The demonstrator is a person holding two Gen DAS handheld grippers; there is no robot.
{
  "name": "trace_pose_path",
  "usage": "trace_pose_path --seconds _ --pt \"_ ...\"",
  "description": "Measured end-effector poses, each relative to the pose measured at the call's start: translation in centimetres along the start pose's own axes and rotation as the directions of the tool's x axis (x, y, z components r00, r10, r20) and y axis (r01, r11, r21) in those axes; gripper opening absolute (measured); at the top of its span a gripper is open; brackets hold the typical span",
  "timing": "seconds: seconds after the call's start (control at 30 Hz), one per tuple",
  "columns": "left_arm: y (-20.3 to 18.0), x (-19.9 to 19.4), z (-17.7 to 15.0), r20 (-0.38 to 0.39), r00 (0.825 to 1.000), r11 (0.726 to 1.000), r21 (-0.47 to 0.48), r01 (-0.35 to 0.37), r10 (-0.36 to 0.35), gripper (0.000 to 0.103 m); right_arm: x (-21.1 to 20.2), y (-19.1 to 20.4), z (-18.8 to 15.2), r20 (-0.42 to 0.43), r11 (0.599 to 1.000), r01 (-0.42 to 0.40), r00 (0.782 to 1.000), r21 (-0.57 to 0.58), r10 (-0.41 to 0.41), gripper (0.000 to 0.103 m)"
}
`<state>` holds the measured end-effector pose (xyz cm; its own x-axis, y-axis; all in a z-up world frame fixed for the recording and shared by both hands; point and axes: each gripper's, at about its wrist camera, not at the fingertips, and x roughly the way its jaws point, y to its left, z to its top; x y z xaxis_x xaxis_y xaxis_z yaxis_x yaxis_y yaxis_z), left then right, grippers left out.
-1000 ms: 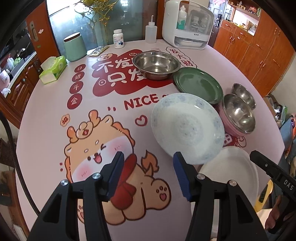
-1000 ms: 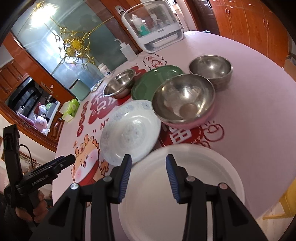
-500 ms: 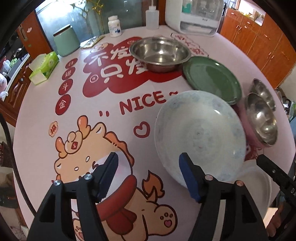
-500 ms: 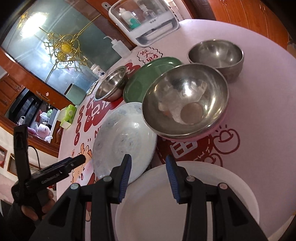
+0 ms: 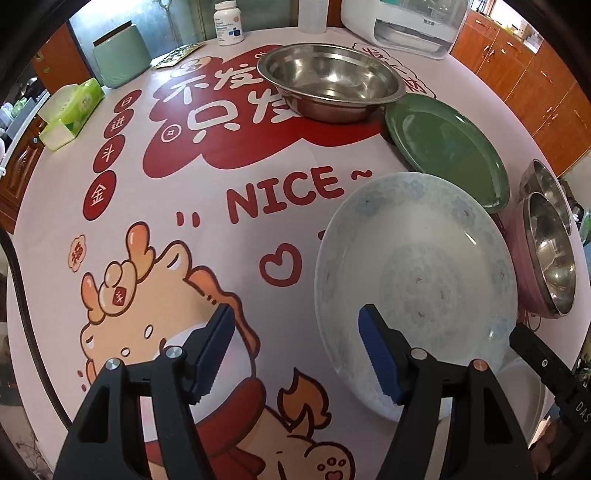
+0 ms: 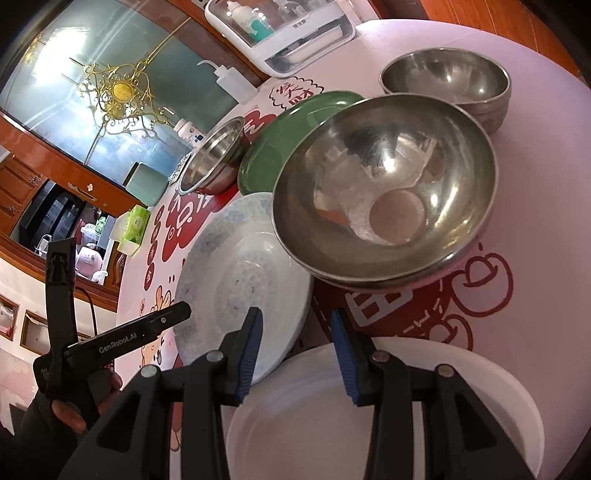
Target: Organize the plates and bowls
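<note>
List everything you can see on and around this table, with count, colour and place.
Round table: one, pale pink cloth with red lettering and a cartoon animal.
Patterned plate: one, white and blue, near edge.
Plain plate: one, white, nearest, under the right gripper.
Green plate: one, behind the patterned plate.
Steel bowls: three; a wide one far, a pink-sided one, a small one behind it.
Pill bottle: one, white, far edge.
Squeeze bottle: one, clear, far edge.
Tissue pack: one, green, far left.
Canister: one, mint green.
Appliance: one, white, far edge.
Left gripper: black, blue pads, open.
Right gripper: same, open.
</note>
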<state>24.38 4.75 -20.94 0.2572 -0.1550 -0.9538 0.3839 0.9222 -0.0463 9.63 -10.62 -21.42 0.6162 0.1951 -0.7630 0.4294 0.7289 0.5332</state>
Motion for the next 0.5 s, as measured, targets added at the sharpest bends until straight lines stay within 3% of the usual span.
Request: trace_pose_path --seconds 0.2,0.5 --pt "0.2 0.7 0.6 0.003 1.0 1.0 -0.016 0.022 -0.022 0.068 0.6 0.0 0.2 -0.003 1.0 -0.007 1.0 -0.002 0.007 0.038" --pt "0.3 1.9 1.5 -0.003 0.999 0.999 -0.018 0.041 -0.041 0.062 1.5 0.1 0.0 -0.013 1.0 -0.012 1.0 0.003 0.012 0.021"
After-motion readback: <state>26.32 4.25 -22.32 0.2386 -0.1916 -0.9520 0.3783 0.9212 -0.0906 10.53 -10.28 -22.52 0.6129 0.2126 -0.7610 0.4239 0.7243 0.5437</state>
